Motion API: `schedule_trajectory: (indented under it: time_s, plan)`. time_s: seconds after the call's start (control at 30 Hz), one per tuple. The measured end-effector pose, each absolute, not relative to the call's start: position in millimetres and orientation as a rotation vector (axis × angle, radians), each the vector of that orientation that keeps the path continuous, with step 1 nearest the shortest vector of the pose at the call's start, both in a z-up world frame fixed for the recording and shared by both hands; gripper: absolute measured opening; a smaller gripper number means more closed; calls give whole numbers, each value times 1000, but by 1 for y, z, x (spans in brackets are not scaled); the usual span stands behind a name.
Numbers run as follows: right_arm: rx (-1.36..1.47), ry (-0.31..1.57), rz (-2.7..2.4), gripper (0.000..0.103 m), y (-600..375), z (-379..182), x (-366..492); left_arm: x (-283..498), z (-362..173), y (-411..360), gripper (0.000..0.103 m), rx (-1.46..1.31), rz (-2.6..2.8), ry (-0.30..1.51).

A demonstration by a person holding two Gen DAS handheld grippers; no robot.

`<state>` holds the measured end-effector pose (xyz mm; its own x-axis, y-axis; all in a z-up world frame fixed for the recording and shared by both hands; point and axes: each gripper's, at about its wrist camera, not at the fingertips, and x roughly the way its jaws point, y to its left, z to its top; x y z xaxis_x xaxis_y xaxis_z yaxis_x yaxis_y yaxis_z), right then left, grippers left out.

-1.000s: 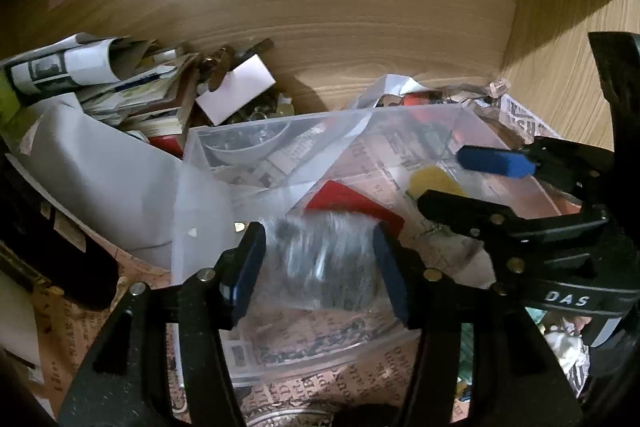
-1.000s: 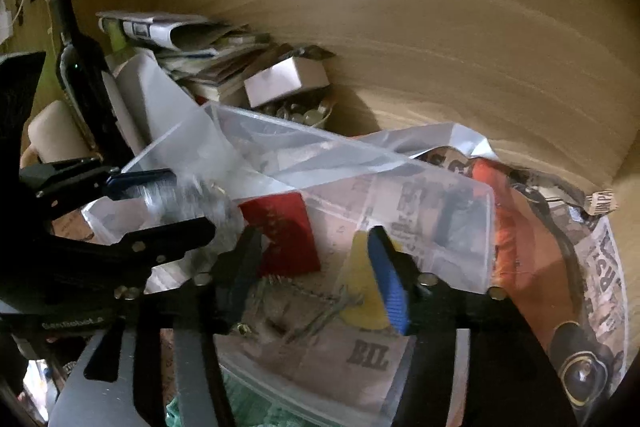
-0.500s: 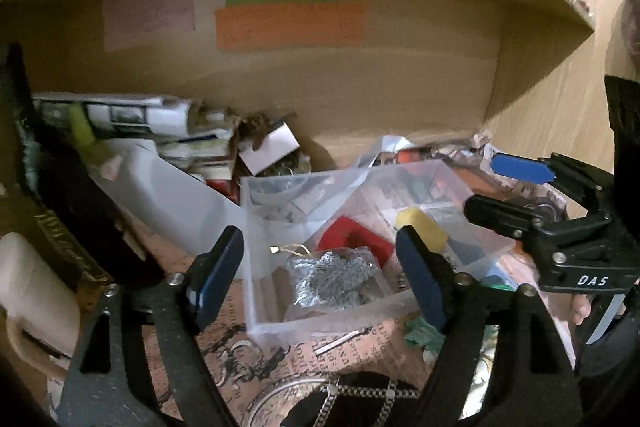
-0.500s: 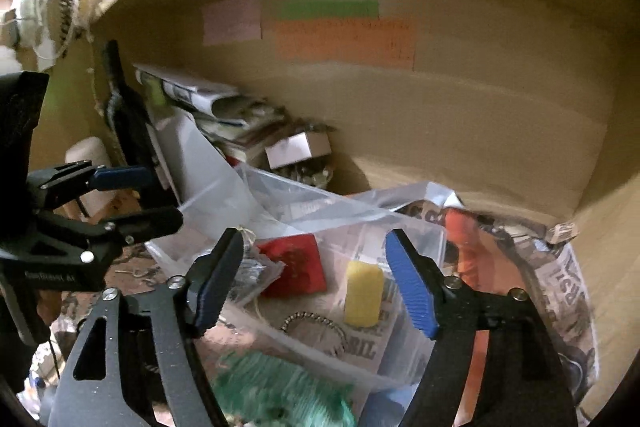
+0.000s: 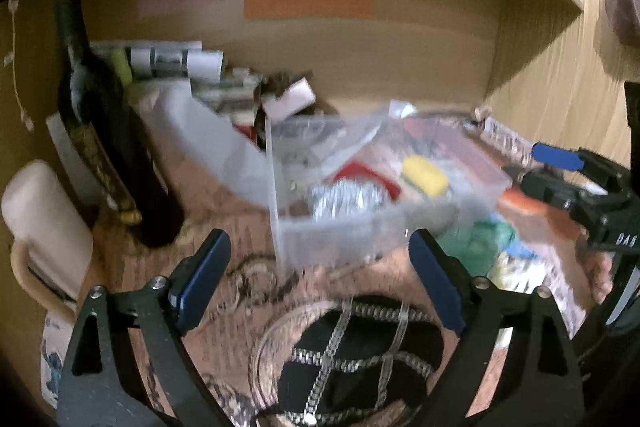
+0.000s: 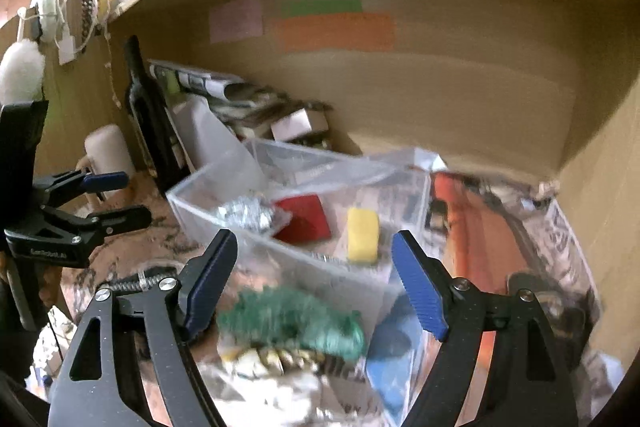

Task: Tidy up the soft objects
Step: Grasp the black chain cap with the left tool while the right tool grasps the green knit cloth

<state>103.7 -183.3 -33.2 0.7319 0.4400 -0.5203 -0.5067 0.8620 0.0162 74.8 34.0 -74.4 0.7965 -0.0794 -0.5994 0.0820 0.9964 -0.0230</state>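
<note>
A clear plastic bin (image 5: 360, 235) (image 6: 280, 247) stands on the desk and holds a silvery crinkled bag (image 5: 346, 197) (image 6: 248, 213), a red square (image 6: 304, 219) and a yellow sponge (image 5: 424, 175) (image 6: 363, 235). My left gripper (image 5: 320, 283) is open and empty, drawn back in front of the bin. My right gripper (image 6: 316, 283) is open and empty above a green fluffy item (image 6: 292, 319) that lies in front of the bin. Each gripper shows at the edge of the other's view, the left one (image 6: 108, 199) and the right one (image 5: 548, 171).
A dark bottle (image 5: 108, 131) and a cream mug (image 5: 44, 235) stand at the left. Rolled papers and a small white box (image 5: 288, 99) lie at the back. A glass bowl with chains (image 5: 352, 355) sits near me. An orange tool (image 6: 480, 235) lies right of the bin.
My left gripper let go of the silvery bag, which now lies in the bin. Both grippers opened wide and pulled back from the bin.
</note>
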Motion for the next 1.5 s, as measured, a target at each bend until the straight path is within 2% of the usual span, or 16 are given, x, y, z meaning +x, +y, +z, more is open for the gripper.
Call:
schedule_trajectory:
  time_s: [0.3, 0.6, 0.73, 0.8, 0.9, 0.93, 0.97, 1.1, 1.17, 1.27, 1.5]
  plan:
    - [-96, 676, 509, 77, -192, -72, 103, 75, -126, 39, 91, -40, -110, 796]
    - [-108, 745, 518, 77, -180, -91, 114, 76, -150, 39, 91, -77, -134, 854]
    - [-104, 777, 506, 77, -180, -101, 122, 74, -154, 40, 79, -84, -129, 833]
    - [-83, 795, 509, 77, -184, -105, 127, 73, -153, 39, 65, -78, -128, 826]
    - [-42, 801, 522, 67, -189, -104, 128, 73, -151, 37, 52, -75, -139, 822]
    - [-33, 801, 527, 61, -190, -104, 129, 73, -151, 37, 50, -71, -139, 820]
    - [-26, 798, 528, 55, -190, -103, 128, 72, -151, 36, 43, -65, -140, 817]
    - [-31, 788, 530, 42, -189, -102, 126, 70, -149, 35, 31, -61, -153, 807]
    - [-40, 782, 529, 32, -189, -101, 126, 67, -148, 34, 25, -60, -155, 803]
    - [-55, 767, 528, 23, -188, -100, 124, 65, -142, 32, 22, -48, -146, 785]
    - [-76, 708, 511, 17, -188, -89, 116, 55, -117, 32, 19, -31, -132, 703]
